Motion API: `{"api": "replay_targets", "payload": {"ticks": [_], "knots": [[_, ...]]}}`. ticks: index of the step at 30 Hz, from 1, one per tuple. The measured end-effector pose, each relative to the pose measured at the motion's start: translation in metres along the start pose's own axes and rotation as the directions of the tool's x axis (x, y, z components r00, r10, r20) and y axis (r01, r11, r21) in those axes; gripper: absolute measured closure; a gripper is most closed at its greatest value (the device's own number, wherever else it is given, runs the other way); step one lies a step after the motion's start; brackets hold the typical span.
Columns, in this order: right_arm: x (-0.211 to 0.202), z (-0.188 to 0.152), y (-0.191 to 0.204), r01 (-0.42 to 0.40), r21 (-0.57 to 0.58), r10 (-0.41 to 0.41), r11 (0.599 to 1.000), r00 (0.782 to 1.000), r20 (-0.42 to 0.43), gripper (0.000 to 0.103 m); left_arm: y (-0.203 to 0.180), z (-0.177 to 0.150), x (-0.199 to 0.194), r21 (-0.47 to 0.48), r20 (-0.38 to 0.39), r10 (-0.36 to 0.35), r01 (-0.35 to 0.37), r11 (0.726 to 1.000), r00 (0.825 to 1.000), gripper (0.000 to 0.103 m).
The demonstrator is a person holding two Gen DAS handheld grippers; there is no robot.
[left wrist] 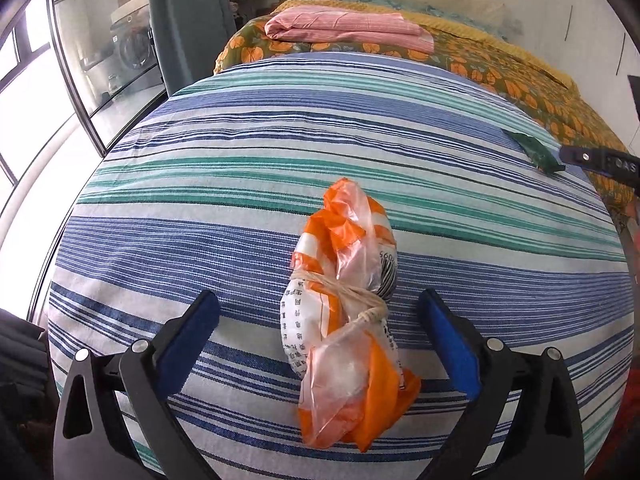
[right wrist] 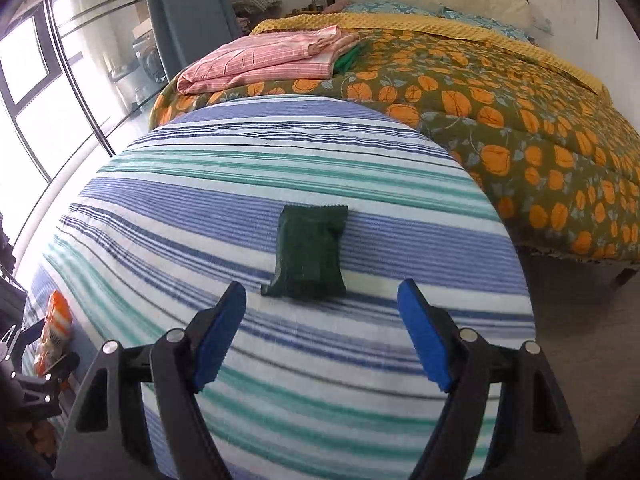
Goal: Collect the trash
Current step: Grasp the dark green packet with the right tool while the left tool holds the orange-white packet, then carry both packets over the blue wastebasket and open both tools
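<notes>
An orange and white plastic bag bundle [left wrist: 344, 312], tied round the middle with pale string, lies on the striped sheet [left wrist: 200, 184]. My left gripper [left wrist: 318, 304] is open wide, and the bundle sits between its blue pads without touching either. A dark green sachet [right wrist: 308, 252] lies flat on the same sheet, just beyond the tips of my right gripper [right wrist: 322, 290], which is open and holds nothing. The left wrist view shows the sachet [left wrist: 536, 152] far right, with a right gripper finger [left wrist: 600, 162] beside it. The right wrist view shows the bundle [right wrist: 56, 328] at its left edge.
A folded pink cloth [right wrist: 264, 60] rests on an orange-flowered quilt [right wrist: 520, 128] behind the striped sheet. Windows [left wrist: 48, 80] and a grey curtain [left wrist: 188, 20] line the left side. The bed edge drops to bare floor [right wrist: 580, 360] on the right.
</notes>
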State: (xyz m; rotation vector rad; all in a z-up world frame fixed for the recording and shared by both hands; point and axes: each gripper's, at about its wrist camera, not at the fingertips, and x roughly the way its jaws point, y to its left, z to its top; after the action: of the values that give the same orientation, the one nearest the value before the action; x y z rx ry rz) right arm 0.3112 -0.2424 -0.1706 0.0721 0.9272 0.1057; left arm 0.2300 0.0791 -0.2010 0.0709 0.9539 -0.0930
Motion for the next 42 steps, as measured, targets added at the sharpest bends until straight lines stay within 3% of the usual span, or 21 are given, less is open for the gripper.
{"api": "replay_targets", "payload": {"ticks": [3,5,6,7,10,16,20,22,25,31,35,36,37,39,40,42], "knots": [[0.020,0.010,0.005,0.016,-0.001,-0.016,1.000,1.000,-0.018,0.027,0.000,0.000,0.000,0.000,0.000,0.000,0.000,1.000,1.000,0.006],[0.033,0.011,0.009,0.020,0.002,-0.020,1.000,0.999,-0.041,0.037,0.000,0.000,0.000,0.000,0.000,0.000,0.000,1.000,1.000,0.006],[0.035,0.009,0.011,0.021,-0.002,-0.021,1.000,0.999,-0.045,0.054,0.000,0.000,0.000,0.000,0.000,0.000,0.000,1.000,1.000,0.006],[0.036,0.006,0.014,0.032,-0.012,-0.033,0.999,0.999,-0.038,0.061,0.000,0.000,0.000,0.000,0.000,0.000,0.000,1.000,1.000,0.006],[0.026,-0.009,0.026,-0.005,-0.029,0.005,1.000,1.000,-0.015,0.064,0.000,0.000,0.000,0.000,0.000,-0.002,0.002,1.000,1.000,0.006],[-0.021,-0.074,0.066,-0.126,-0.137,0.120,0.983,0.992,-0.047,0.064,0.001,0.000,0.000,-0.002,0.000,-0.008,0.008,1.000,1.000,0.006],[-0.047,-0.112,0.082,-0.123,-0.216,0.116,0.969,0.992,-0.046,0.062,0.011,-0.007,-0.010,0.018,0.011,-0.109,0.109,0.994,0.994,0.005],[-0.054,-0.118,0.082,-0.134,-0.214,0.125,0.968,0.991,-0.057,0.052,0.025,-0.015,-0.019,-0.012,0.029,-0.178,0.179,0.984,0.984,0.005],[-0.059,-0.117,0.077,-0.143,-0.214,0.134,0.966,0.989,-0.055,0.048,0.037,-0.022,-0.028,-0.065,0.060,-0.253,0.257,0.964,0.966,0.005],[-0.056,-0.105,0.088,-0.164,-0.261,0.137,0.951,0.983,-0.119,0.048,0.014,-0.005,-0.027,0.023,0.044,-0.217,0.216,0.976,0.975,0.006],[-0.043,-0.099,0.094,-0.128,-0.261,0.087,0.957,0.983,-0.164,0.049,0.003,0.005,-0.018,0.048,-0.012,-0.189,0.189,0.981,0.982,0.018],[-0.040,-0.099,0.094,-0.127,-0.259,0.083,0.957,0.982,-0.172,0.057,0.002,0.005,-0.016,0.061,-0.020,-0.172,0.173,0.983,0.985,0.020],[-0.040,-0.099,0.094,-0.120,-0.262,0.076,0.958,0.982,-0.174,0.066,0.001,0.005,-0.015,0.070,-0.026,-0.157,0.158,0.985,0.987,0.027],[-0.046,-0.101,0.092,-0.104,-0.259,0.065,0.960,0.986,-0.153,0.069,0.000,0.005,-0.013,0.073,-0.034,-0.141,0.143,0.987,0.989,0.041],[-0.050,-0.102,0.091,-0.110,-0.252,0.075,0.961,0.987,-0.143,0.070,0.001,0.005,-0.012,0.073,-0.035,-0.135,0.137,0.988,0.990,0.056],[-0.062,-0.107,0.083,-0.123,-0.222,0.098,0.967,0.988,-0.119,0.070,0.001,0.004,-0.013,0.067,-0.025,-0.129,0.130,0.989,0.991,0.058]]}}
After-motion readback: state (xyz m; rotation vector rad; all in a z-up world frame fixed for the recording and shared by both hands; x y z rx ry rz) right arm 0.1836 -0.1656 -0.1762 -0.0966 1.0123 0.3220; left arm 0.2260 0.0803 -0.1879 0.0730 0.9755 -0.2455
